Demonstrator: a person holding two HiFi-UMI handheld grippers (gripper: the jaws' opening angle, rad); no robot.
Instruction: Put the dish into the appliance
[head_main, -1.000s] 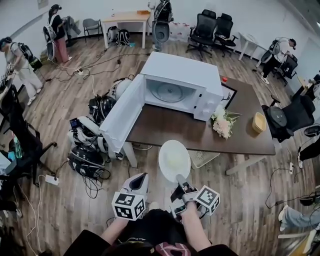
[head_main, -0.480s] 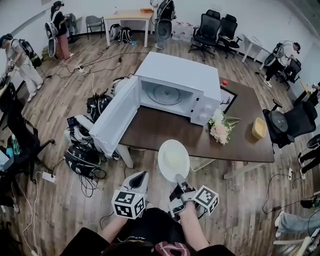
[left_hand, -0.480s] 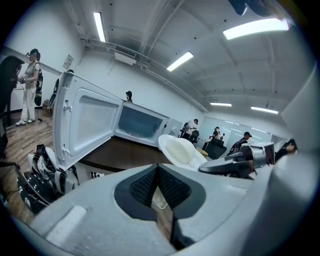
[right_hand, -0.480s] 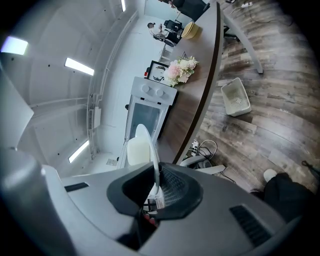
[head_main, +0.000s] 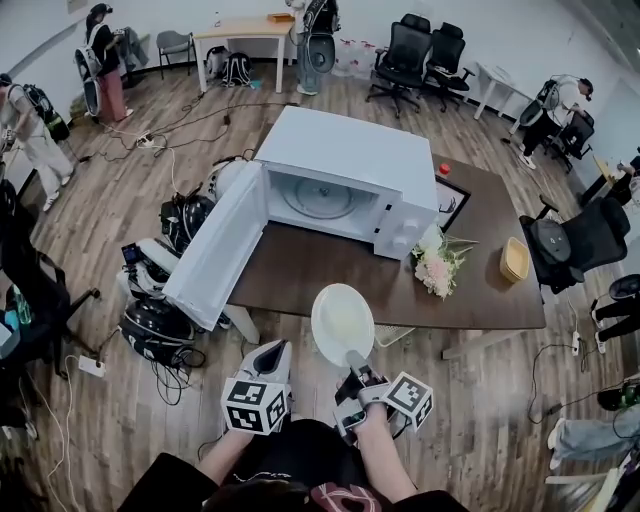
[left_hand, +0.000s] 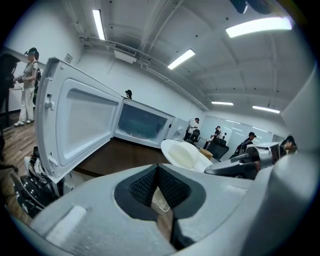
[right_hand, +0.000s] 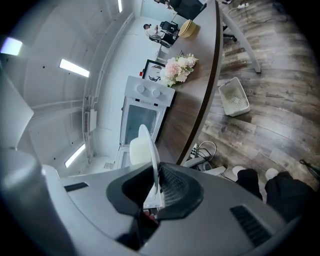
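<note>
Dish (head_main: 343, 322) is hanging in the air over the near edge of the surface (head_main: 300, 272). It is white and shallow, its hollow is facing up, and it is resting on nothing. The right gripper (head_main: 353, 360) is pinching the dish by its near rim. In the right gripper view the thin rim is sitting between the two black pads, which are pressing on it from both sides. The left gripper (head_main: 274, 352) is hovering just beside the dish on the left, apart from it, with its jaws closed tip to tip on nothing.

Beyond the dish, on the dark wooden surface, the white microwave (head_main: 345, 160) is standing with its door (head_main: 215, 252) swung wide open to the left, showing the glass turntable (head_main: 322, 198) inside. To the right of the microwave a bunch of pale pink flowers (head_main: 436, 265) is lying on the surface. Farther right a small yellow basket (head_main: 515, 260) is sitting near the edge.

Dark bags (head_main: 160, 322) and cables are lying on the wooden floor (head_main: 110, 410) below the open door, and several people are standing around the edges of the room.
</note>
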